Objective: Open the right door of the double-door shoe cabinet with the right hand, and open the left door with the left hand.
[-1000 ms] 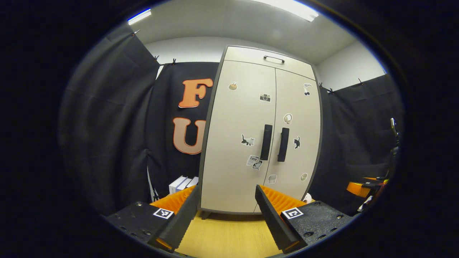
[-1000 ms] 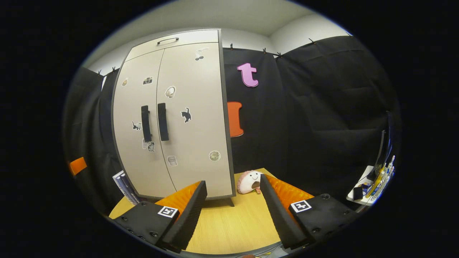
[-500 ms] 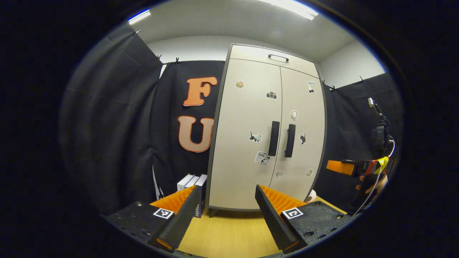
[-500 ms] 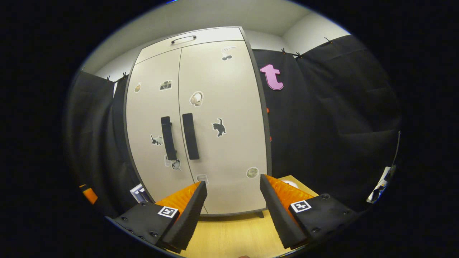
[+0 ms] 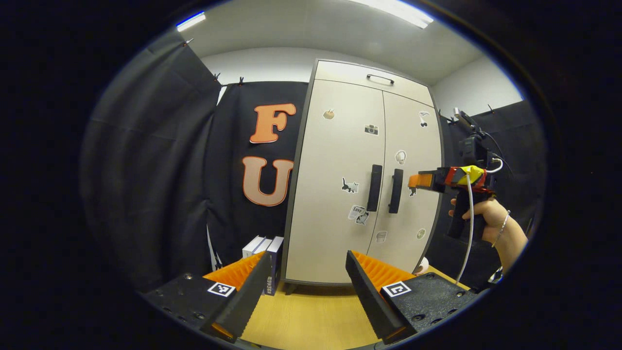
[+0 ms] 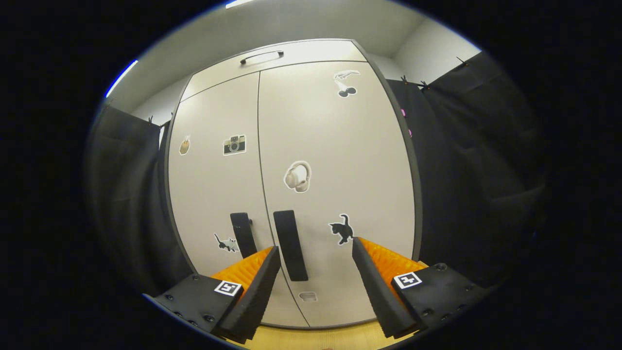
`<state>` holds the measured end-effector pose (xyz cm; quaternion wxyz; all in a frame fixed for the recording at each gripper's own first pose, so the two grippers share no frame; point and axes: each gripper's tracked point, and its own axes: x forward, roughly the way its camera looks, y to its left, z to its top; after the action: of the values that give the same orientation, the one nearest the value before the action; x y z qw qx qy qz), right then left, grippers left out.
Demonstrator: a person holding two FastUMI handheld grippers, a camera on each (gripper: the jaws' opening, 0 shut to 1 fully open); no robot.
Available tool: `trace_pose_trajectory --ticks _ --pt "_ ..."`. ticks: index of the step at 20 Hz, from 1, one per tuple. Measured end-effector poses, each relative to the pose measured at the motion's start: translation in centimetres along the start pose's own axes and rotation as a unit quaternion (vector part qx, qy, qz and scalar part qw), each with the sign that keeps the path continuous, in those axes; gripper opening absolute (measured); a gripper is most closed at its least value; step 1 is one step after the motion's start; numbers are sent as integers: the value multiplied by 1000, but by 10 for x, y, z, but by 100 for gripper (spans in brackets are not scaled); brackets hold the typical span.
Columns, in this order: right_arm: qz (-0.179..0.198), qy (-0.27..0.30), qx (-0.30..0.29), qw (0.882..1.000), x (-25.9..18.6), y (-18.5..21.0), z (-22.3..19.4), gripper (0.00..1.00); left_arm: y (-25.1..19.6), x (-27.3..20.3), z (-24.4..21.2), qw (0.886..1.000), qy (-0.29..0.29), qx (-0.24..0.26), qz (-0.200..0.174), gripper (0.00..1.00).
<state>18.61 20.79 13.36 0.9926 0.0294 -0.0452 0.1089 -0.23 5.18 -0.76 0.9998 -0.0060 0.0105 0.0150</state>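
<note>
The right gripper (image 6: 315, 291) has come much closer to the shoe cabinet (image 6: 340, 146) than it was a second ago, and the doors now look big in the right gripper view. Its fingers are spread wide and hold nothing. The right door's handle (image 6: 290, 245) sits just inside the left finger, so the grab looks close. In the left gripper view this gripper (image 5: 419, 181) is up at handle height, held by a hand (image 5: 478, 214), and it seems near the right handle (image 5: 395, 191), though how near is hard to tell. The left gripper (image 5: 307, 296) stays low over the wooden table (image 5: 311, 316), fingers wide apart and empty, well back from the left handle (image 5: 374, 187). Both doors are closed.
</note>
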Motion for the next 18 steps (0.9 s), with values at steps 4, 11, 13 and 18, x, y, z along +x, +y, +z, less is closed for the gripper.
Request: trace_pose_trajectory --ticks 4,11,13,18 --pt "6 25 -10 1000 34 12 -11 87 13 4 2 1000 -1 2 13 95" --pt "11 71 -22 997 70 23 -38 72 18 5 4 1000 -3 5 23 95" --pt "12 84 -20 996 78 26 -45 71 18 3 4 1000 -5 4 23 95" --pt "6 84 -28 996 77 25 -48 42 24 -1 5 1000 -8 3 30 95"
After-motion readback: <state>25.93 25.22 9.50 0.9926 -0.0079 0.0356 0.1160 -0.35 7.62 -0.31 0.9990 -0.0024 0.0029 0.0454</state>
